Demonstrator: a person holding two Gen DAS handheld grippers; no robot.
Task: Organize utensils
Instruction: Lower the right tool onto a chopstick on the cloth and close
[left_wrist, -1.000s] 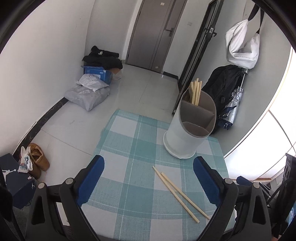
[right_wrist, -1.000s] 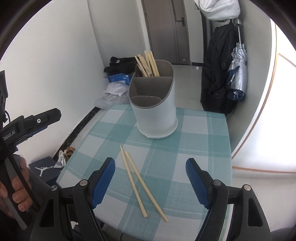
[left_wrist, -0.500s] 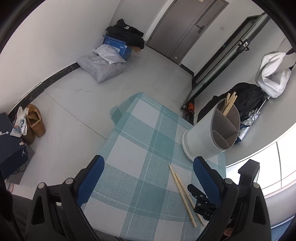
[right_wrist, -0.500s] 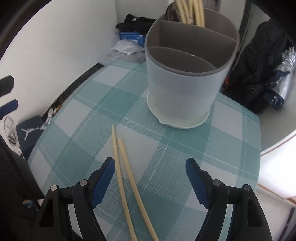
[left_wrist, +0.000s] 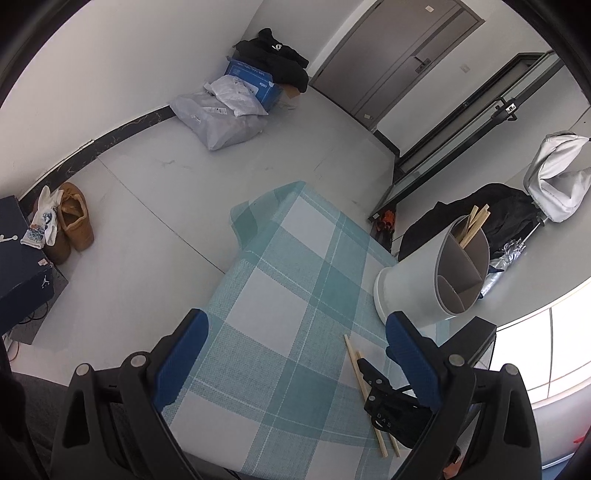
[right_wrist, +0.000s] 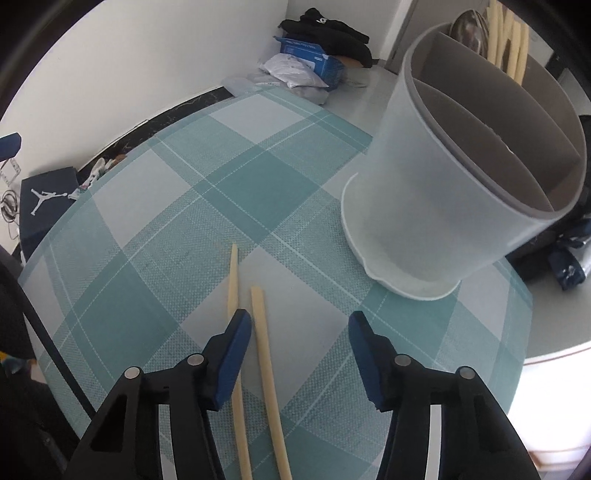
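Note:
Two pale chopsticks (right_wrist: 263, 332) lie side by side on the green checked tablecloth (right_wrist: 207, 206). My right gripper (right_wrist: 297, 325) is open and low over them; its left finger sits on the left chopstick, and the right chopstick lies between the fingers. A grey divided utensil holder (right_wrist: 461, 192) stands just beyond, with several chopsticks (right_wrist: 508, 40) in its far compartment. In the left wrist view my left gripper (left_wrist: 295, 328) is open and empty, high above the table's left part. The chopsticks (left_wrist: 360, 376), the holder (left_wrist: 424, 280) and the right gripper (left_wrist: 388, 406) show there at lower right.
The table is small and round-edged, with floor all around. On the floor lie bags and a blue box (left_wrist: 236, 99), shoes (left_wrist: 70, 229) and a dark shoebox (left_wrist: 22, 258). A black backpack and an umbrella (left_wrist: 506, 236) stand behind the holder.
My right gripper has come down and forward onto the loose chopsticks, close to the holder. My left gripper has risen and swung left, away from the holder.

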